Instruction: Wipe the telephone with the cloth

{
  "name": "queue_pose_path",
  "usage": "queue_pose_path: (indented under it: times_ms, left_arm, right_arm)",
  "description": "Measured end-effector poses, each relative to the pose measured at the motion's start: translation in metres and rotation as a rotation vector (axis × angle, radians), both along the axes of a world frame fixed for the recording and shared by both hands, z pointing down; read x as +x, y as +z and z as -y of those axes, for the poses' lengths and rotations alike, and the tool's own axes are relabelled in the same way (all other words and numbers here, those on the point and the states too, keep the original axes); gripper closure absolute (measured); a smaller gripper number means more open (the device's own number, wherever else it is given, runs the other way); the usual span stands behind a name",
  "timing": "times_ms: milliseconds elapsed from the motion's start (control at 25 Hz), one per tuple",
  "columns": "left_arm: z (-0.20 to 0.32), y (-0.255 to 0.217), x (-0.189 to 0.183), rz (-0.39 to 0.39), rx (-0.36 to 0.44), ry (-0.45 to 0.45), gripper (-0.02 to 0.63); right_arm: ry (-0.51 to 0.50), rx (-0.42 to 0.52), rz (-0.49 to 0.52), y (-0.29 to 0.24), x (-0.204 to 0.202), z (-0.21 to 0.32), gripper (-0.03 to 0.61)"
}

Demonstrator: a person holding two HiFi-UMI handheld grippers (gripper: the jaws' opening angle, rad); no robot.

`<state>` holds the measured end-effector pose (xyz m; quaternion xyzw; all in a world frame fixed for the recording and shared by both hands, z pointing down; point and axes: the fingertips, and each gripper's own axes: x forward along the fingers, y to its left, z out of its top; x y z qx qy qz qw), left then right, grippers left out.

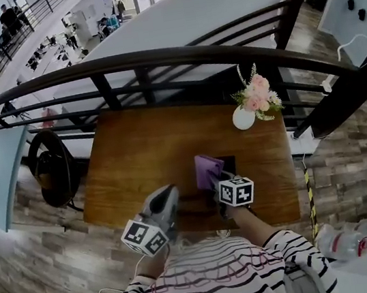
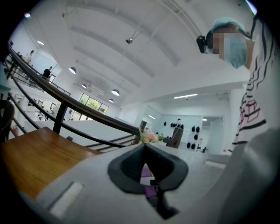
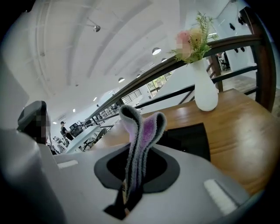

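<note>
A purple cloth [image 1: 207, 170] stands folded upward out of my right gripper [image 1: 219, 180], which is shut on it. In the right gripper view the cloth [image 3: 144, 131] rises between the closed jaws of the right gripper [image 3: 136, 151]. Just beyond it a flat black telephone [image 3: 189, 138] lies on the wooden table [image 3: 245, 144]; in the head view only a dark corner of the telephone [image 1: 228, 163] shows behind the cloth. My left gripper [image 1: 171, 192] hovers at the table's near edge, left of the cloth. Its jaws meet at the tip of the left gripper [image 2: 144, 147], holding nothing.
A white vase of pink flowers [image 1: 244, 117] stands at the table's far right corner. A dark curved railing [image 1: 156, 60] runs behind the table [image 1: 143, 155], with a drop to a lower floor beyond. A black chair [image 1: 52, 166] stands to the left.
</note>
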<state>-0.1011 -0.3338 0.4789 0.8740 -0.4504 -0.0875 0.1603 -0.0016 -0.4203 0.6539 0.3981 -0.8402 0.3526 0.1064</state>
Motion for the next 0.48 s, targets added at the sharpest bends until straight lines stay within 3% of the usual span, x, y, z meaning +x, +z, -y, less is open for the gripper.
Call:
queue_pose_path:
  times_ms: [480]
  left_arm:
    - [0.009,0.006,0.029,-0.017,-0.005,0.068,0.612]
  right_arm:
    - [0.155,-0.036,-0.103,0.021,0.088,0.013,0.541]
